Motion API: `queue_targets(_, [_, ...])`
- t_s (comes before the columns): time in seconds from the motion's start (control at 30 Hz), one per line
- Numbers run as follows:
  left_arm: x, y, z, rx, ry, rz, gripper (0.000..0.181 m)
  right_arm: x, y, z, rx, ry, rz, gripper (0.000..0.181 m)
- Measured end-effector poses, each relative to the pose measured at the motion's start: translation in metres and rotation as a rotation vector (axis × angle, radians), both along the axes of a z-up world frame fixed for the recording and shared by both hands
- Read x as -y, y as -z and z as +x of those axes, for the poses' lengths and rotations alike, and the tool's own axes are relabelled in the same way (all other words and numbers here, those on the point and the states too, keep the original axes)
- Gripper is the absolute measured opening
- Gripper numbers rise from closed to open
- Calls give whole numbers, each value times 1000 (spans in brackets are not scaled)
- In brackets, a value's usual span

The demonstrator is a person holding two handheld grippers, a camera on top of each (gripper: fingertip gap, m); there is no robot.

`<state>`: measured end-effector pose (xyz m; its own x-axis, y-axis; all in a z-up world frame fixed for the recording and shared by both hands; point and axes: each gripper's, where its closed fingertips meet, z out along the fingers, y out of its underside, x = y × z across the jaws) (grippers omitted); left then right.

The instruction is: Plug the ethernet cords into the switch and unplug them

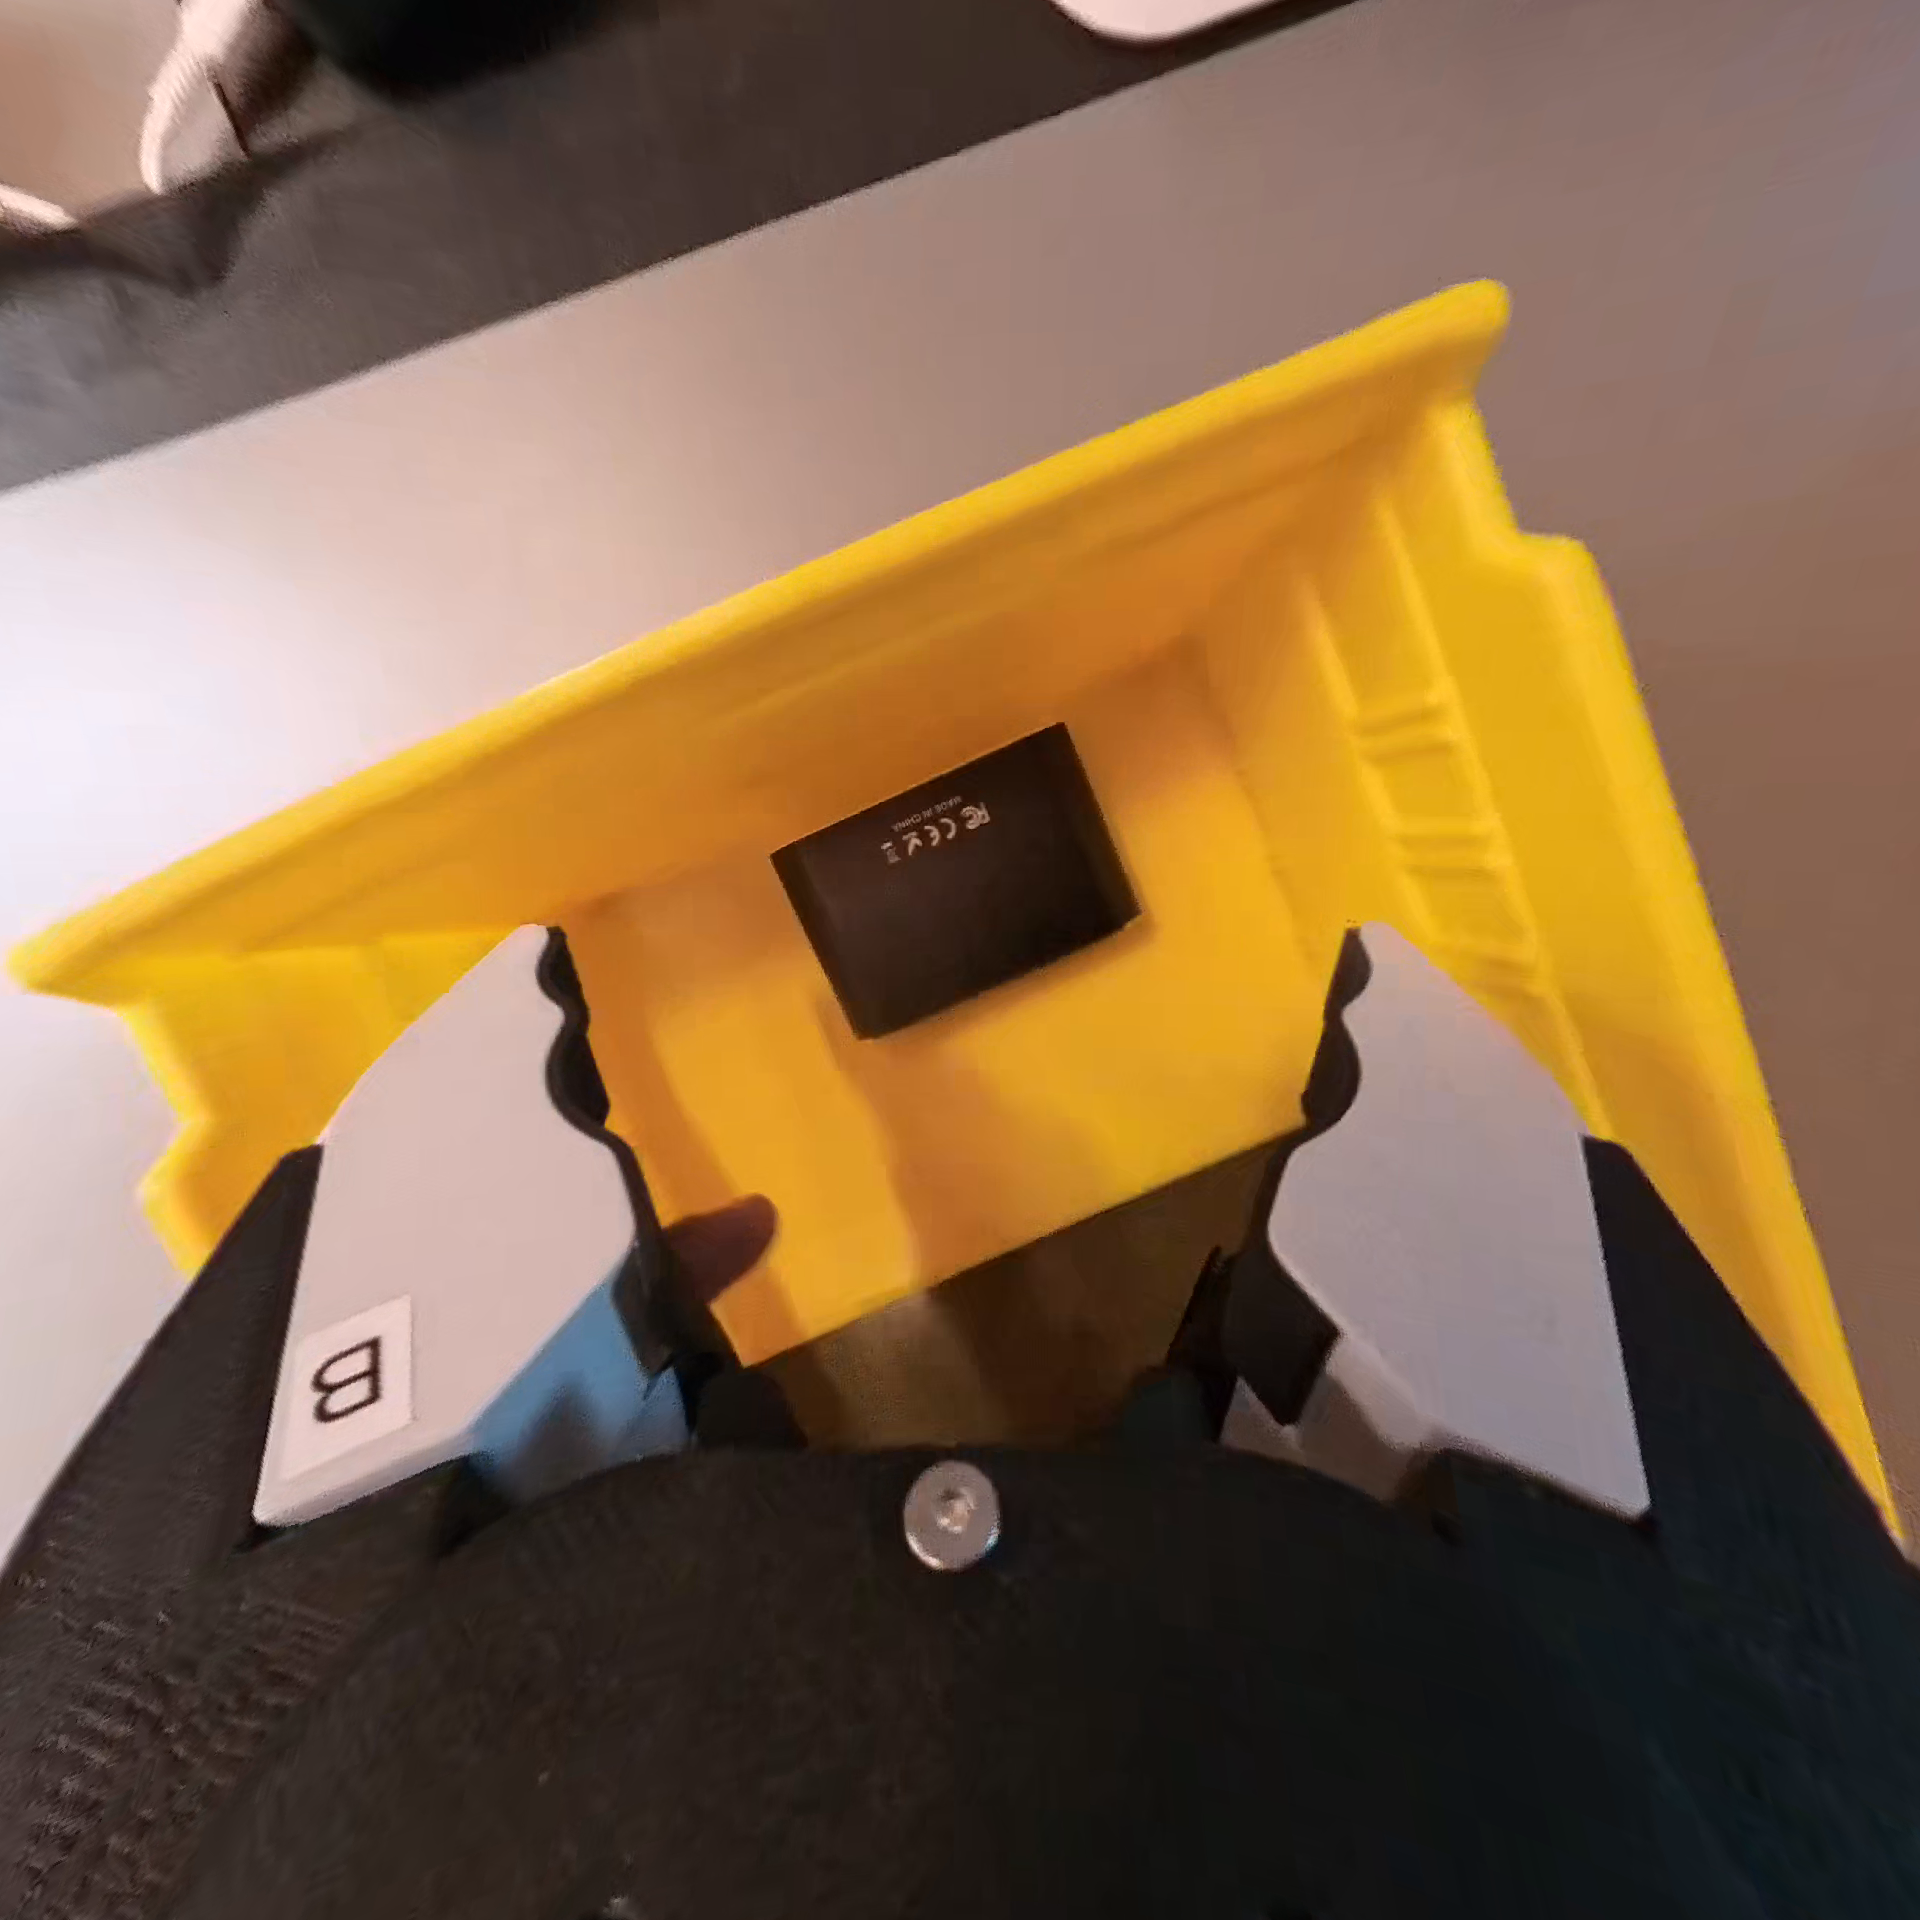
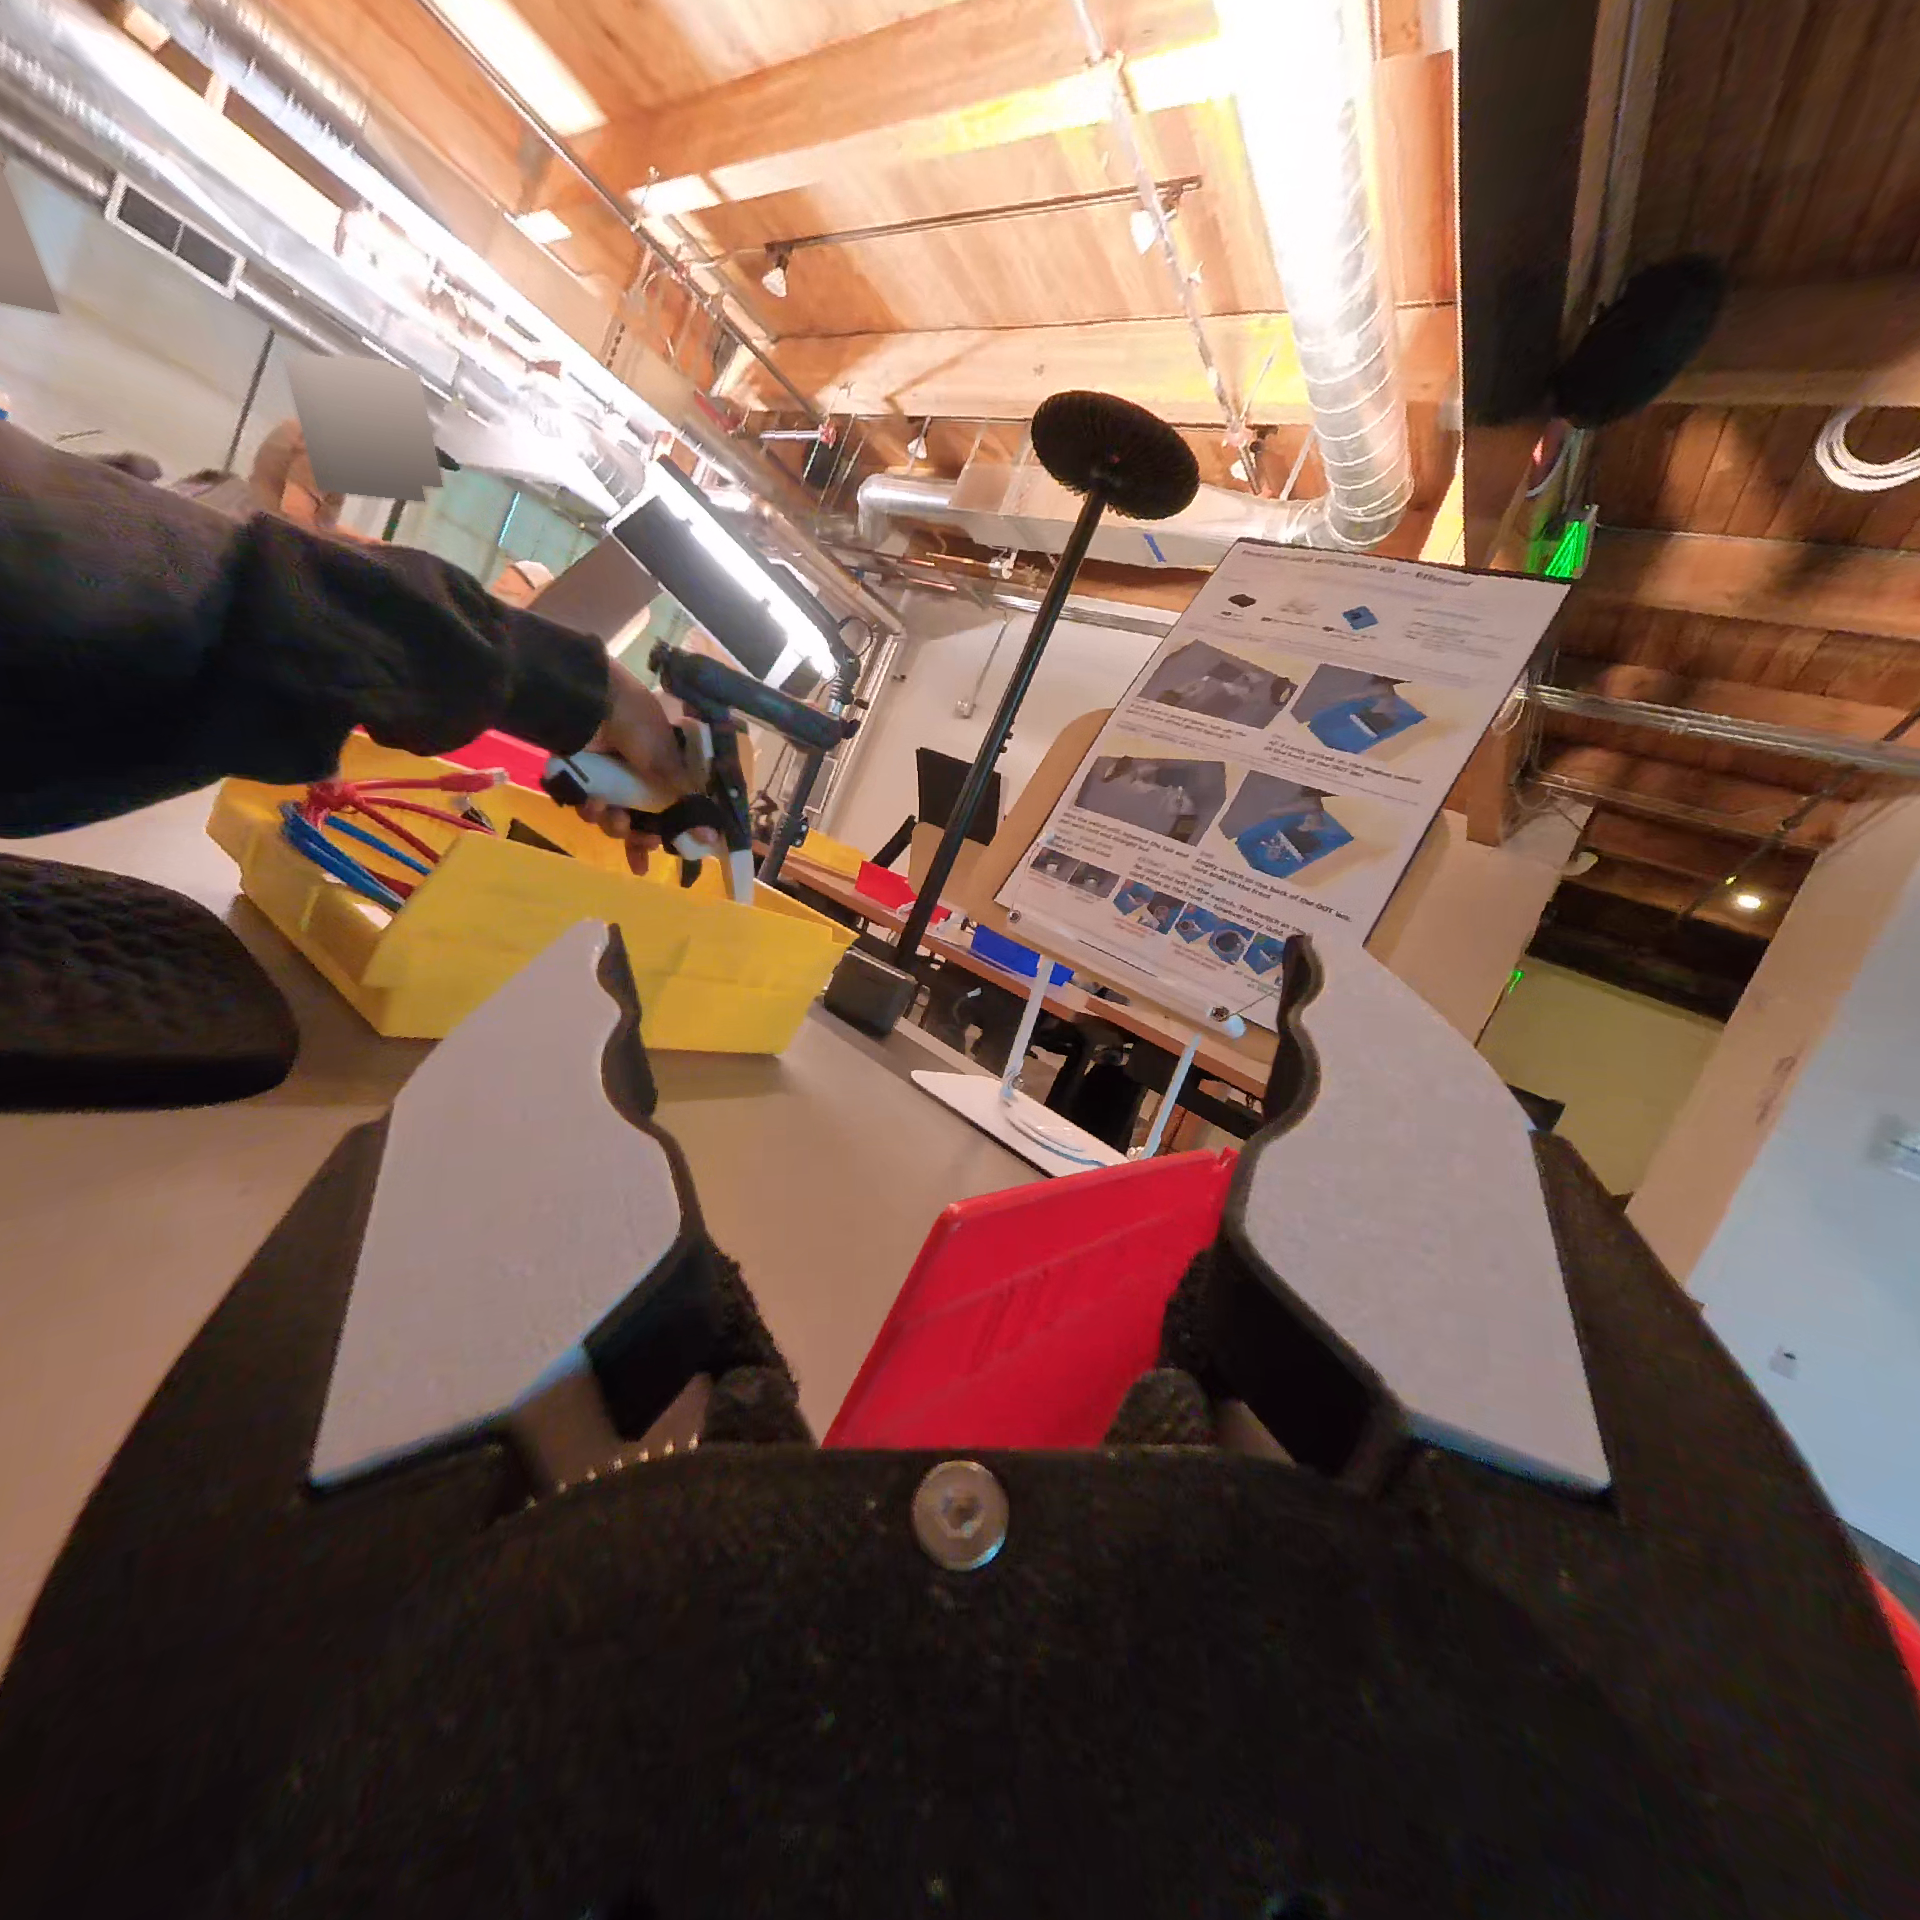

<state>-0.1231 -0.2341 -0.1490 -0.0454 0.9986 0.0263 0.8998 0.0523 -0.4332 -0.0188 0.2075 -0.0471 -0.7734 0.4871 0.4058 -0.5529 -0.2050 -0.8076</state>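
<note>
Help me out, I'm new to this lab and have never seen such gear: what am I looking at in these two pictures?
A person holds a pair of hand-held tongs in each hand, with a camera on each looking along its fingers. In the left view, the open left tongs hang over a yellow bin holding a small black box, the switch. In the right view, the open right tongs hold nothing. Beyond them lie a red bin and the yellow bin again, with red and blue cords inside. The person's hand works the left tongs there.
</note>
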Motion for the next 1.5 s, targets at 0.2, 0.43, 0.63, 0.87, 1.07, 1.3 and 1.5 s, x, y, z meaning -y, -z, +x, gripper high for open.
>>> queue_targets(0.2, [16, 48, 8, 192, -55, -39, 137, -1, 0, -1, -1, -1, -3, 113])
queue_targets(0.43, [6, 64, -1, 277, -39, -106, 137, 1, 4, -1, -6, -1, 26, 109])
queue_targets(0.63, [-2, 76, -3, 327, -73, -56, 139, 3, 7, 1, -22, 11, 50, 108])
queue_targets(0.87, [-1, 70, -6, 265, -105, -12, 91, 5, 11, -1, -29, 30, 79, 106])
queue_targets(1.07, [1, 68, 2, 282, -29, -60, 90, 9, 17, -3, -47, 54, 125, 106])
queue_targets(1.3, [2, 10, 4, 64, 87, -113, 89, 9, 17, -3, -38, 46, 122, 106])
queue_targets(1.5, [-33, -113, -9, -575, 197, -2, 89, 10, 18, -4, -30, 43, 124, 106])
